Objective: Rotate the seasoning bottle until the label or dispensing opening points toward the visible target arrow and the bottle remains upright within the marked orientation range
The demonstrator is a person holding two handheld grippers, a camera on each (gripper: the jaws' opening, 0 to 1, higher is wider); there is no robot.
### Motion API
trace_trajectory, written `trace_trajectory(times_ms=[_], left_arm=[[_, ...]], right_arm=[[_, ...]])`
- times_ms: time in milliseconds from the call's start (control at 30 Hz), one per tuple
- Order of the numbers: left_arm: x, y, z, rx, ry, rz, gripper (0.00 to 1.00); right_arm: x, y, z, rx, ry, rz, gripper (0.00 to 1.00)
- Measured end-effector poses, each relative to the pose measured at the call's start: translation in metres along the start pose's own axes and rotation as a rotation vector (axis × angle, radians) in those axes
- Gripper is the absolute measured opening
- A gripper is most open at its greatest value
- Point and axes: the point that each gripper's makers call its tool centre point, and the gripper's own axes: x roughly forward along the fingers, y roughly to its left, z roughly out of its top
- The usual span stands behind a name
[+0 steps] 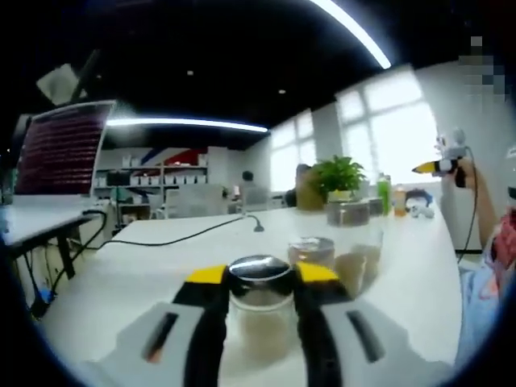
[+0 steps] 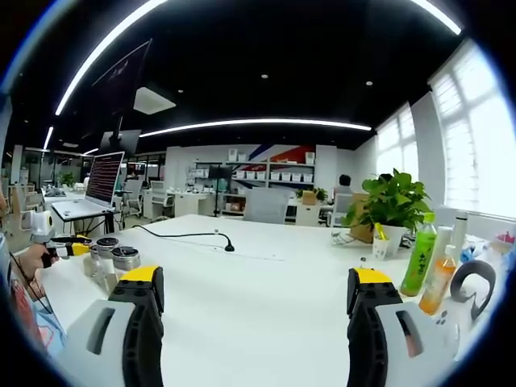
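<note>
our left gripper (image 1: 260, 302) holds the glass seasoning bottle (image 1: 260, 310) near the table (image 1: 161, 258) edge; smooth and fragile, we grip mid-body. right gripper (image 2: 254, 302) stands wide.

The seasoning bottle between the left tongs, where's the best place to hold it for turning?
Grip the seasoning bottle on its clear round body just below the metal cap, coming in level from the near side as the left tongs already do. It stands upright on the table, and its straight sides suit opposed jaws; the cap would likely be too shallow a hold.
</note>
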Motion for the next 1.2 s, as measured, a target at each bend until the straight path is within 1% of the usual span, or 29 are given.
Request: trace_trajectory(times_ms=[33,133,233,367,433,500,667,933,1033,1200], left_arm=[[0.0002,-0.0017,-0.0003,0.022,0.005,-0.002,0.32],[0.0011,-0.0039,0.0,0.034,0.01,-0.009,0.32],[0.0004,-0.0013,-0.001,0.001,0.022,-0.028,0.32],[-0.0004,-0.002,-0.001,-0.005,0.025,-0.06,0.32],[-0.0001,-0.0017,-0.0012,-0.016,0.029,-0.084,0.32],[-0.0002,-0.0032,-0.0014,-0.002,0.033,-0.116,0.32],[0.0005,-0.0027,-0.0019,-0.032,0.035,-0.165,0.32],[0.0019,-0.0027,-0.0024,-0.043,0.034,-0.235,0.32],[0.0027,-0.0028,-0.0033,-0.066,0.04,-0.269,0.32],[0.0027,-0.004,-0.004,-0.067,0.037,-0.285,0.32]], right_arm=[[0.0,-0.0004,0.0,0.003,0.0,-0.002,0.98],[-0.0004,-0.0004,-0.0002,0.001,0.002,-0.003,0.98],[-0.0007,-0.0005,0.0007,-0.001,-0.002,-0.002,0.98],[0.0004,-0.0009,-0.0013,0.006,0.006,-0.002,0.98],[0.0004,-0.0005,-0.0013,0.005,0.007,-0.001,0.98],[0.0001,-0.0006,-0.0005,0.006,0.004,-0.002,0.98],[0.0007,-0.0012,-0.0013,0.007,0.006,-0.002,0.98],[0.0006,-0.0026,-0.0011,0.006,0.004,-0.005,0.98],[0.0017,-0.0024,-0.0022,0.01,0.007,-0.003,0.98],[0.0014,-0.0018,-0.0023,0.011,0.005,-0.007,0.98]])
